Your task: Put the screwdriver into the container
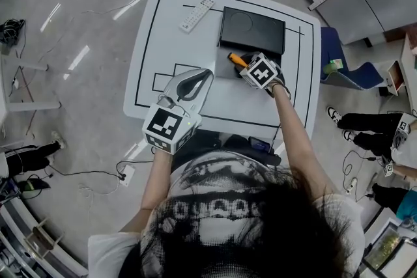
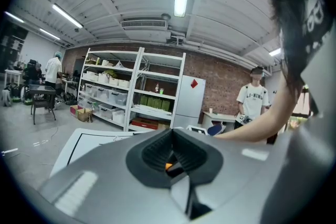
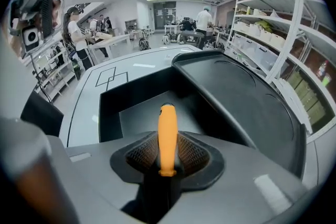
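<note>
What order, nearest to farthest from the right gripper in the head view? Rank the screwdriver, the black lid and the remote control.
From the right gripper:
1. screwdriver: between its jaws, orange handle sticking out to the left.
2. black lid: just beyond, toward the table's far edge.
3. remote control: farthest, on the table's far-left part.

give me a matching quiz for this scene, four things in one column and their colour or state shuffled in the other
Things:
1. screwdriver
2. remote control
3. container
4. left gripper

States:
a. black
b. jaws together, nothing between them
c. orange handle, between the jaws of the right gripper
d. pale, lying flat on the table

Pairs: 1-c, 2-d, 3-a, 4-b
</note>
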A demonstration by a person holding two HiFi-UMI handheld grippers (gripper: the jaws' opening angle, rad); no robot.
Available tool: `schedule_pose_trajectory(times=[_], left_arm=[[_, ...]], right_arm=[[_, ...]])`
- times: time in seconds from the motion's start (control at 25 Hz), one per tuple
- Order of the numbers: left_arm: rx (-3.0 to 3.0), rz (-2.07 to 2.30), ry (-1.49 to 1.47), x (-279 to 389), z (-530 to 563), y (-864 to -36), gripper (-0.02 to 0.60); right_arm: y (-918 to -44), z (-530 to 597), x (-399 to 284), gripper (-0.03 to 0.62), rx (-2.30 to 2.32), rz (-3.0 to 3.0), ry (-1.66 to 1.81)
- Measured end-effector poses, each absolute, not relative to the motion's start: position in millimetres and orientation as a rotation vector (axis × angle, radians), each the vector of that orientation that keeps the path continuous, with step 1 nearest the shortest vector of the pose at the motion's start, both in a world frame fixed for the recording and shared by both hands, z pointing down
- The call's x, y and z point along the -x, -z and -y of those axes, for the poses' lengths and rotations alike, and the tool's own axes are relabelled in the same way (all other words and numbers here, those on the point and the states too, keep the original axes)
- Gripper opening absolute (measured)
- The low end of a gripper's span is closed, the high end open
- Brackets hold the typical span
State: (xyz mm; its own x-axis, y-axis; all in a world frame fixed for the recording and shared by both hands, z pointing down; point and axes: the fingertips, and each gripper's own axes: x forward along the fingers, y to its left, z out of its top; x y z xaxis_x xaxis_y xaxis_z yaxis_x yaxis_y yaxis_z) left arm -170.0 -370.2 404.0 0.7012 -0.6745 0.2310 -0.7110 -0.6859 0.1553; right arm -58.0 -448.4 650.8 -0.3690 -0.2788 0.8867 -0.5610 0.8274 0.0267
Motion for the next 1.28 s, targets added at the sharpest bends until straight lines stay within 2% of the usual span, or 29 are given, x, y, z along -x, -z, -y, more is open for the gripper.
schedule_pose_trajectory(times=[0.12, 0.6, 1.28], left_arm=[[-2.675, 1.106, -0.235, 167, 369, -406, 0.000], [-2.674, 1.101, -0.257, 150, 357, -406, 0.000], [-2.709, 1.047, -0.316, 69, 305, -402, 0.000]], right_arm=[[-646, 450, 58, 0.140, -0.668, 2.012, -0.394], [-574, 442, 56, 0.135, -0.854, 2.237, -0.475], [-491, 350, -14, 0.114, -1.107, 2.420, -0.483]])
